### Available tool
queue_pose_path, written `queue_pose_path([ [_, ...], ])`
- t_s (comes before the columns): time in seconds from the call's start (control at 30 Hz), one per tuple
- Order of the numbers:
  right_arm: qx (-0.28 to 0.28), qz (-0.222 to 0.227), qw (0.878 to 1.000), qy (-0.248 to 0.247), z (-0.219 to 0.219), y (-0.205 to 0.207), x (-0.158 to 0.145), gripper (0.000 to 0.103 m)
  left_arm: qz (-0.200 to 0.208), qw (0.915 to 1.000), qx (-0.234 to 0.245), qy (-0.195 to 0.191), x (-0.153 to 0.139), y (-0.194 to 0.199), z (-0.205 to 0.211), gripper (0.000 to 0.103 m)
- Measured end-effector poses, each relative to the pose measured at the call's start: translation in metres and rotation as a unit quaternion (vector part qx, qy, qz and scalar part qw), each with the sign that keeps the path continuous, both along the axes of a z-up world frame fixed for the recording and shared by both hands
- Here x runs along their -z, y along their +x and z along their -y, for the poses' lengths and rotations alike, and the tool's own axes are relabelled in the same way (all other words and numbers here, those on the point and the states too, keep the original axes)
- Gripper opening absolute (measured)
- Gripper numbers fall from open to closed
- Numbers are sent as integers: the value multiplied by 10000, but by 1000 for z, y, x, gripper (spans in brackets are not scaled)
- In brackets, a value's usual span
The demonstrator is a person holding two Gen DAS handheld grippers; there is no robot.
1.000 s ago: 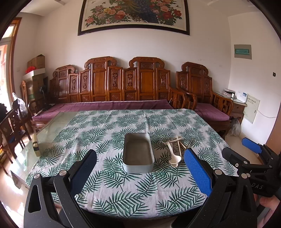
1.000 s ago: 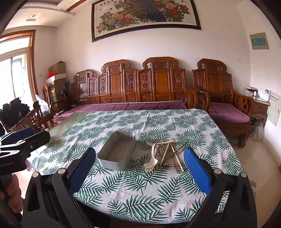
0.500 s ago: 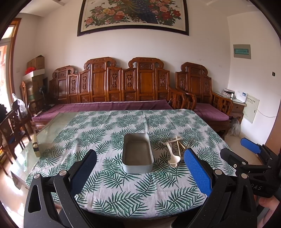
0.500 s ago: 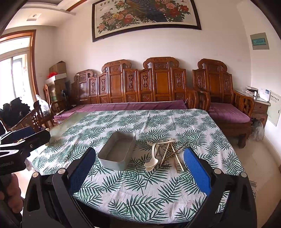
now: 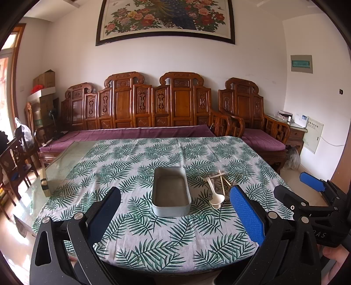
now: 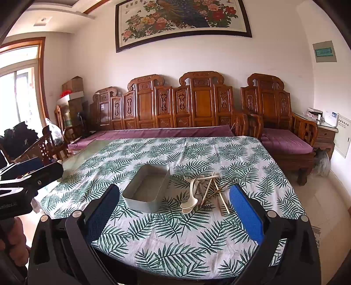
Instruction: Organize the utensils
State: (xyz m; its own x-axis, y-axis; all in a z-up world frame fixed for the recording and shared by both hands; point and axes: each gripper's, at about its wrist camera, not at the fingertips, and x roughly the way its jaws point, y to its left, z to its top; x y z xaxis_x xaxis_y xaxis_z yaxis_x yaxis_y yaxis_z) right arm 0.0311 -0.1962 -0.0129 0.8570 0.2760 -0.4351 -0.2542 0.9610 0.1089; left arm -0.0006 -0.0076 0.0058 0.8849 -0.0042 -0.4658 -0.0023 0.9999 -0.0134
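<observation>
Utensils lie in a loose heap on the leaf-print tablecloth, just beside the right-hand long wall of the grey tin: white spoons with their bowls toward the camera, and pale wooden chopsticks crossed over one another behind and to the right of them. From the left wrist view the same heap sits to the right of the tin, close to it; whether any piece touches the tin wall cannot be told.

The tin is a rectangular, round-cornered container standing upright near the middle of the table, its long axis running away from the cameras. Its inside shows only bare grey floor.

Nearer than the tin, over the table's front edge, the left gripper is spread wide, its blue-padded fingers well apart, holding and touching nothing. To the right of the tin and the heap, the right gripper is likewise wide apart, its pads clear of the cloth and of the utensils. Each gripper shows at the edge of the other's view, held in a hand.

Behind the tin, a carved wooden bench with a purple cushion lines the wall under a framed flower painting.
</observation>
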Motion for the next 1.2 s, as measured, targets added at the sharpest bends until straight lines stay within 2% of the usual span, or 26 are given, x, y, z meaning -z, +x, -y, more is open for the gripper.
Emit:
queue_pose_path([
  [0.3, -3, -111, 9999, -14, 4, 8, 10, 100, -116, 9999, 4, -9, 7, 7, -1, 97],
  [0.43, -16, -173, 9998, -80, 6, 16, 19, 100, -280, 9996, 77, 21, 22, 20, 1, 97],
  [0.6, 18, -338, 9992, -194, 10, 33, 34, 100, -459, 9987, 198, -40, 38, 37, 4, 97],
  [1.03, 39, -715, 9967, -379, 26, 84, 69, 100, -953, 9928, 708, 142, 77, 94, 29, 97],
  [1.2, 101, -786, 9951, -595, 42, 110, 80, 95, -1059, 9904, 828, 333, 86, 110, 41, 97],
])
